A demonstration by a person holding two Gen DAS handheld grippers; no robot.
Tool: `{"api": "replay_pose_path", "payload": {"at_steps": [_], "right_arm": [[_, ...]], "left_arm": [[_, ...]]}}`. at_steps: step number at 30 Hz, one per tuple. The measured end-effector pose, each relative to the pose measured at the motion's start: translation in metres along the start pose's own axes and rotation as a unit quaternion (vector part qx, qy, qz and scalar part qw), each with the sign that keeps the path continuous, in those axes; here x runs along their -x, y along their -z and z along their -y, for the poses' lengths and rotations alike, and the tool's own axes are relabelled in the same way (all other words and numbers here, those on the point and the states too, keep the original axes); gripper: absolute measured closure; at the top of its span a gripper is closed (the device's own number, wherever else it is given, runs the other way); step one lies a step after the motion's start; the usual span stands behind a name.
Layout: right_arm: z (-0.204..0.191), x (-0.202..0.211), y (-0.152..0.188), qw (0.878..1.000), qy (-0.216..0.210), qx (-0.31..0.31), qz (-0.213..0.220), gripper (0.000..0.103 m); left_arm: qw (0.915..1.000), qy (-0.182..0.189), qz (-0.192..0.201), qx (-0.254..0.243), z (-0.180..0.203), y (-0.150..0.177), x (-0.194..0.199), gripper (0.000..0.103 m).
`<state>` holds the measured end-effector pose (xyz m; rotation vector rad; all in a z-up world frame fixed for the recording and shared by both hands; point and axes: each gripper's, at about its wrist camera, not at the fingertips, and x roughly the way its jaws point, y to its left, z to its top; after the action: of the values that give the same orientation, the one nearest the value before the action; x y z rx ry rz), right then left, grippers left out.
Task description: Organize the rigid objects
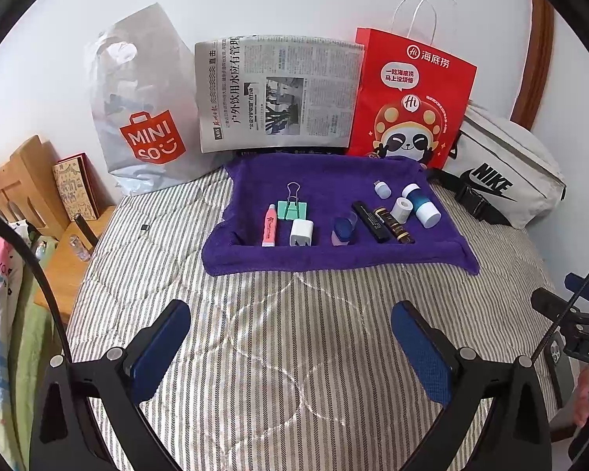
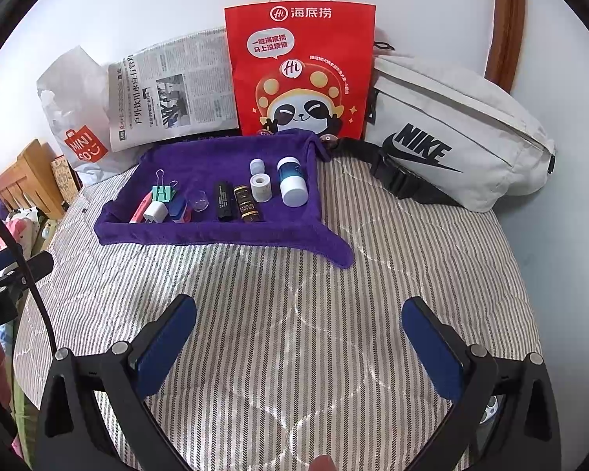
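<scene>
Left wrist view: left gripper [image 1: 290,349] spread apart, empty, over striped bedcover [image 1: 255,333].
Right gripper [image 2: 298,353]: spread apart, empty.
Purple towel [image 1: 333,180]: 12 o'clock, holding pink tube [image 1: 269,225], white charger [image 1: 301,232], black tube [image 1: 370,221].

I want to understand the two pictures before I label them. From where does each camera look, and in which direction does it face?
Left wrist: on the left gripper, above the striped bedcover, facing the purple towel and the wall; its open blue fingers show, the other gripper at the right edge.
Right wrist: on the right gripper, further right, facing the same way; its open fingers show.
Both share the towel, the red paper bag, the newspaper and the Nike bag.
</scene>
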<state>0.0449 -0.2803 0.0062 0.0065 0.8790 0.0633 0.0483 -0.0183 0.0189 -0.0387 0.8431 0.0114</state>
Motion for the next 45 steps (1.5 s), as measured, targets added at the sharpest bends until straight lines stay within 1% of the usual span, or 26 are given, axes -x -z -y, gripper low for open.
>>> {"api": "replay_pose_path", "payload": {"at_steps": [23, 45], "right_arm": [[0.0017, 0.0008, -0.0002, 1.000, 0.004, 0.000, -0.002, 0.000], [0.0013, -0.0051, -0.0033, 1.000, 0.005, 0.001, -0.006, 0.000]], "left_arm": [[1.0000, -0.002, -0.001, 0.000, 0.0014, 0.0002, -0.0005, 0.000], [0.9999, 0.004, -0.006, -0.009, -0.0001, -0.0043, -0.0070, 0.000]]}}
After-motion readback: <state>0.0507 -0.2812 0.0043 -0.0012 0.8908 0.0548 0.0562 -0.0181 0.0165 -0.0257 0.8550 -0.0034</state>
